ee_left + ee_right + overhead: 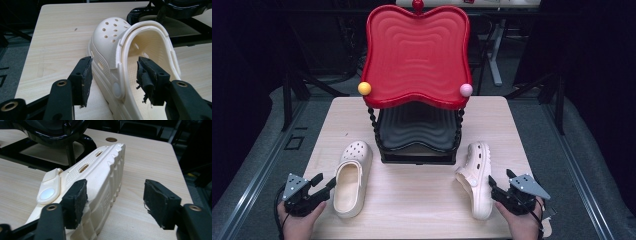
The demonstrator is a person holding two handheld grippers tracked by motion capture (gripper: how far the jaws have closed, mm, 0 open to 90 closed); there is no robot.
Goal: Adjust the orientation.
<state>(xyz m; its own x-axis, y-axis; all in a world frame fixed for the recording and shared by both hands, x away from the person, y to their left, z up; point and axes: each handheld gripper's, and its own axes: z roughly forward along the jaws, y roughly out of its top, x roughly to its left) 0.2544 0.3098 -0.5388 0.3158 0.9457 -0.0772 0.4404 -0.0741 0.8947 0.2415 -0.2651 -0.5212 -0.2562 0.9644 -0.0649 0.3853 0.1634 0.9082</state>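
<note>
Two cream clogs lie on the wooden table (417, 200). The left clog (352, 175) stands upright, toe pointing away. My left gripper (324, 186) is at its heel end. In the left gripper view the open jaws of that gripper (115, 80) straddle the left clog's (110, 30) side wall and strap, one pad outside, one inside the shoe. The right clog (476, 177) lies on its side. My right gripper (494, 189) is beside its heel. In the right gripper view my right gripper (117, 202) stands open around the right clog's (100, 170) ridged sole edge, the right pad well clear of it.
A two-tier stand sits at the table's middle back, with a red tray (417, 50) on top and a black tray (417, 127) below. A yellow ball (364, 88) and a pink ball (466, 90) cap its front posts. Dark floor surrounds the table.
</note>
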